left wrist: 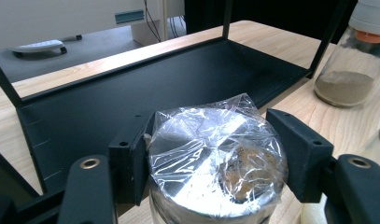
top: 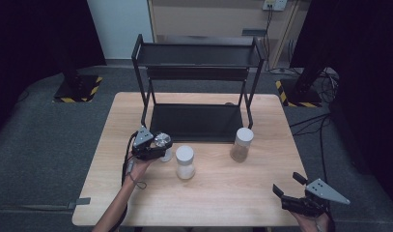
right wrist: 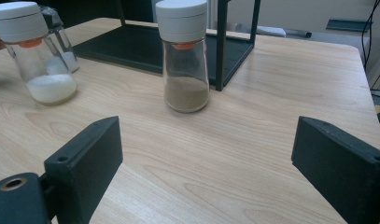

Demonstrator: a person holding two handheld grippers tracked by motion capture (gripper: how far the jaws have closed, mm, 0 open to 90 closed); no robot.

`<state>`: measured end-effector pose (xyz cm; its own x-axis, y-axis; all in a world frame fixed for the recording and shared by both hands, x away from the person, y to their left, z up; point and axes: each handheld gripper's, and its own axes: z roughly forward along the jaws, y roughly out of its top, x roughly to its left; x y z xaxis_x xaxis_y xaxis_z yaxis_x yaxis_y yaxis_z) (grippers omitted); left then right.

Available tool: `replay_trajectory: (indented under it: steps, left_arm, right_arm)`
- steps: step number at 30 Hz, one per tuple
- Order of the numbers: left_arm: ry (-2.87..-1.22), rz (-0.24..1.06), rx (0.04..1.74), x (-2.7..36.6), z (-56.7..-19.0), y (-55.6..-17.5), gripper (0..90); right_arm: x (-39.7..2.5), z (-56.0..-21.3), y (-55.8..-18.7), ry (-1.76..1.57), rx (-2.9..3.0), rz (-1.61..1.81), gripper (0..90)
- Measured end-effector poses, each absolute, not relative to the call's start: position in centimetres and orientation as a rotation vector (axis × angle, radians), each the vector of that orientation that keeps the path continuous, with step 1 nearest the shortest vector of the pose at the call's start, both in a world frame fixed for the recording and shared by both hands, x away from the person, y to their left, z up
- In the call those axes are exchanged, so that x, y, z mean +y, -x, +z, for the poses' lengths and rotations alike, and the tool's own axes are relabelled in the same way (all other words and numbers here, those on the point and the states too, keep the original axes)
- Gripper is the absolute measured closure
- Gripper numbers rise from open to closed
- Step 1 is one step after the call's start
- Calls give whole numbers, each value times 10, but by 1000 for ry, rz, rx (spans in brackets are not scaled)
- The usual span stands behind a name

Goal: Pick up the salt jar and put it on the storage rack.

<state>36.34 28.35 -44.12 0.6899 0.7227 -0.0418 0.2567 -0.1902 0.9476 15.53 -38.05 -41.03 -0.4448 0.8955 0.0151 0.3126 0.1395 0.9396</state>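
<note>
The left claw point(left wrist: 211, 163) is clamped on a jar point(left wrist: 215, 172) at its top, just under the plastic-wrapped lid, at the front left of the rack point(top: 196, 121) on the surface point(top: 223, 193). The jar looks like glass: stiff, fragile, and the film is likely slippery, so gripping below the wrap on the neck seems safer. The right claw point(right wrist: 206, 163) hangs spread and empty near the surface's front corner. Its view shows brown powder in one shaker point(right wrist: 185, 60) and white in another point(right wrist: 38, 56); the high view shows the rack's upper shelf.
</note>
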Motion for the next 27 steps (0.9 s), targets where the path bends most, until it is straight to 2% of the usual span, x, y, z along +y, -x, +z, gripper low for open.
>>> replay_trajectory:
  steps: [10,27]
  left_arm:
    - [-1728,477,808,287,-434,-363,348]
    - [-1757,520,747,277,-391,-364,349]
  right_arm:
    - [-381,-410,-155,-1157,1845,1305,87]
    - [-381,-410,-155,-1157,1845,1306,87]
